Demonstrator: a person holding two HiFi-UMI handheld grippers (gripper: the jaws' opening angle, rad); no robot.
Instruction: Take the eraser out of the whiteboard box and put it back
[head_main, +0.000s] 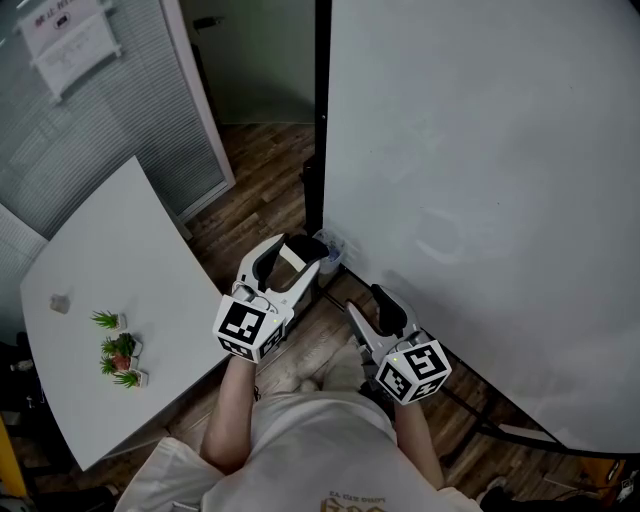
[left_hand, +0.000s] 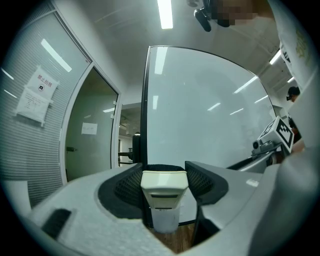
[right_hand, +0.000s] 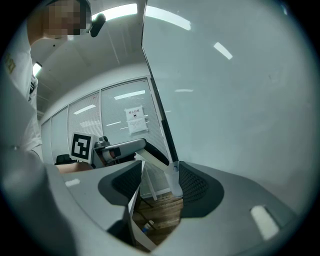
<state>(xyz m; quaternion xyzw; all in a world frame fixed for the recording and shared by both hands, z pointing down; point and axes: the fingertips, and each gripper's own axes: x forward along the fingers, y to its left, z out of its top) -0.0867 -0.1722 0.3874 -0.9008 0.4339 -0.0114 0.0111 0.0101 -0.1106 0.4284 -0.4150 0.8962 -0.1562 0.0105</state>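
Left gripper (head_main: 298, 250) clamped on eraser (left_hand: 164, 186) at the box, right gripper (head_main: 366, 303) empty.
Left to right I see a white table (head_main: 120, 250), then my left gripper with both pads pressed on the sides of the cream eraser. The eraser's far end is at the clear whiteboard box (head_main: 332, 246) on the whiteboard (head_main: 480, 180) edge; can't tell if it's inside. The right gripper is just beside it, jaws apart, nothing between.
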